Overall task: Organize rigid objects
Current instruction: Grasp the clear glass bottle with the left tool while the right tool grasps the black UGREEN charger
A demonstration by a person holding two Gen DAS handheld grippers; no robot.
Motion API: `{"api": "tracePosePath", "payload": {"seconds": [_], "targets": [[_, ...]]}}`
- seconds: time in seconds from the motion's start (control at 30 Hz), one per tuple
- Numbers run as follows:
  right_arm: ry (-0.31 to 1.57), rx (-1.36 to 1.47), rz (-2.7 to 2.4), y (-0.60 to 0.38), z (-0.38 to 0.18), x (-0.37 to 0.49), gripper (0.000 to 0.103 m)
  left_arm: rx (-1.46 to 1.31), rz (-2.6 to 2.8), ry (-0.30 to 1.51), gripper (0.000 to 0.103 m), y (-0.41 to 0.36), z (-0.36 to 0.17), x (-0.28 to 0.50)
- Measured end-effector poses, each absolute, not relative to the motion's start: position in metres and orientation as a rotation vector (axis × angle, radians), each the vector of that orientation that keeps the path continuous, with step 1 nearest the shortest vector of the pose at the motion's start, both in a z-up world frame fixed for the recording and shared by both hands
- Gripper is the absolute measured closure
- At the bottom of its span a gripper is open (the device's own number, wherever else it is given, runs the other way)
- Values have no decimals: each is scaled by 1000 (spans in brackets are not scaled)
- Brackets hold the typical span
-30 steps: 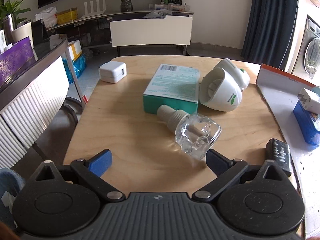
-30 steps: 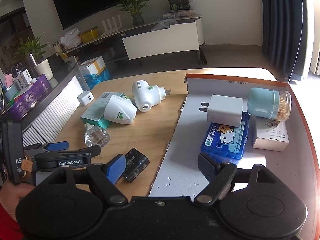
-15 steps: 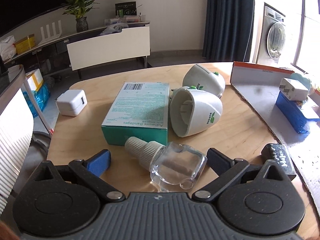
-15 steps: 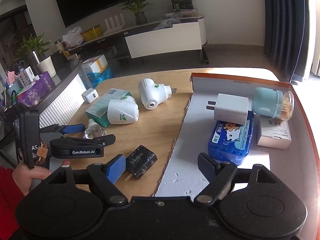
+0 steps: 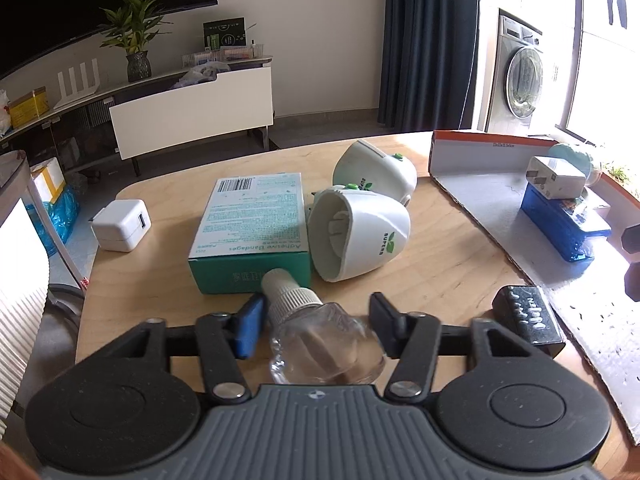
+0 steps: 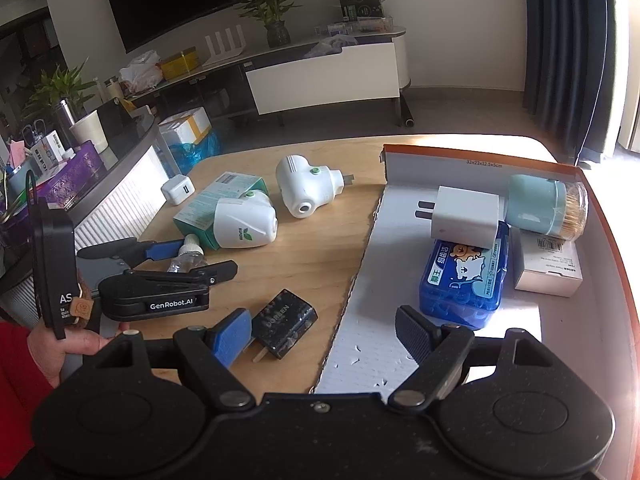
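A clear glass bottle (image 5: 320, 344) with a ribbed white cap lies on the wooden table (image 5: 440, 272). My left gripper (image 5: 316, 328) has closed in around it, a finger on each side of the glass; it also shows in the right wrist view (image 6: 188, 258). My right gripper (image 6: 324, 336) is open and empty, low over the edge of a flat cardboard tray (image 6: 384, 320). A black charger (image 6: 284, 322) lies by its left finger.
A teal bandage box (image 5: 252, 232), two white plug-in diffusers (image 5: 360, 236) (image 5: 376, 168) and a white USB charger (image 5: 122, 224) lie on the table. The tray holds a white plug (image 6: 466, 214), a blue box (image 6: 464, 280), a toothpick jar (image 6: 548, 210) and a small carton (image 6: 550, 266).
My left gripper moved forward over the bottle and its fingers closed from wide open onto the glass. My right gripper has barely moved.
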State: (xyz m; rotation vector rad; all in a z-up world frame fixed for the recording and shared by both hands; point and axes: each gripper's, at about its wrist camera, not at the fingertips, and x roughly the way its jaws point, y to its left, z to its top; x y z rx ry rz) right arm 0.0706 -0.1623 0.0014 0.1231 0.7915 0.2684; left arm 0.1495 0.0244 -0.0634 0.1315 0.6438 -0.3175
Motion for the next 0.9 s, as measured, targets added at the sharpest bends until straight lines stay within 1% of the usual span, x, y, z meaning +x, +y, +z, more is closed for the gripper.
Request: {"api": "tracePosePath", "payload": {"seconds": [0.2, 0.23, 0.27, 0.3, 0.33, 0.37, 0.4, 0.43, 0.47, 0.53, 0.9], "targets": [[801, 122, 277, -162, 0, 69, 8, 80, -278, 669, 57, 25, -59, 141], [800, 121, 278, -162, 0, 69, 8, 77, -261, 671, 53, 25, -59, 139], [799, 123, 277, -162, 0, 69, 8, 77, -237, 679, 32, 24, -59, 137], [796, 125, 277, -162, 1, 68, 8, 79, -210, 688, 18, 24, -59, 133], [795, 127, 278, -163, 1, 68, 8, 77, -207, 684, 16, 24, -59, 128], [794, 126, 278, -163, 2, 68, 8, 69, -213, 685, 22, 24, -60, 123], [793, 126, 279, -163, 2, 68, 8, 85, -206, 672, 23, 22, -60, 119], [794, 127, 279, -163, 1, 68, 8, 98, -207, 661, 30, 20, -60, 117], [797, 129, 278, -163, 0, 68, 8, 92, -220, 653, 42, 19, -59, 116], [803, 127, 283, -160, -1, 67, 8, 79, -203, 646, 53, 19, -58, 118], [857, 35, 385, -132, -16, 80, 7, -30, -156, 639, 53, 26, -43, 97]]}}
